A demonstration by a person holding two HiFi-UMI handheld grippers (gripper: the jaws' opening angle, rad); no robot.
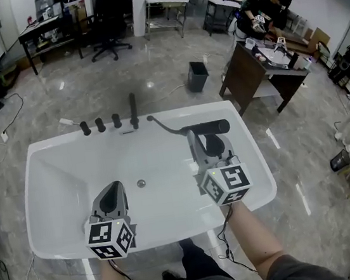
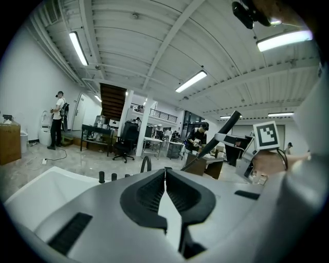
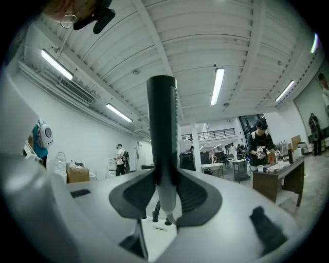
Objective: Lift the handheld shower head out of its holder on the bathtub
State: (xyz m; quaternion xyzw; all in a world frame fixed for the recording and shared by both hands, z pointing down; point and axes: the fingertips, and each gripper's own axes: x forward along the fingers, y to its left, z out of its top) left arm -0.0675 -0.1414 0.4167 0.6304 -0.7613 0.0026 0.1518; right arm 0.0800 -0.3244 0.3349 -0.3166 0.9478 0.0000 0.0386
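Note:
The black handheld shower head [image 1: 206, 127] lies crosswise over the right half of the white bathtub [image 1: 53, 184], off the rim, and its hose [image 1: 164, 127] runs back to the far rim. My right gripper [image 1: 195, 138] is shut on it. In the right gripper view the shower head [image 3: 161, 123] stands upright between the pads, with my right gripper [image 3: 165, 177] clamped round its lower part. My left gripper [image 1: 111, 188] hovers over the tub's left half, shut and holding nothing. In the left gripper view my left gripper [image 2: 165, 173] has its tips touching, and the shower head [image 2: 222, 133] shows at the right.
Three black knobs [image 1: 100, 124] and a black spout [image 1: 133, 111] stand on the tub's far rim, and the drain [image 1: 141, 183] is in the basin. Beyond the tub are a black bin [image 1: 197, 76], a dark desk [image 1: 262, 73] with a person at it, and an office chair [image 1: 110, 45].

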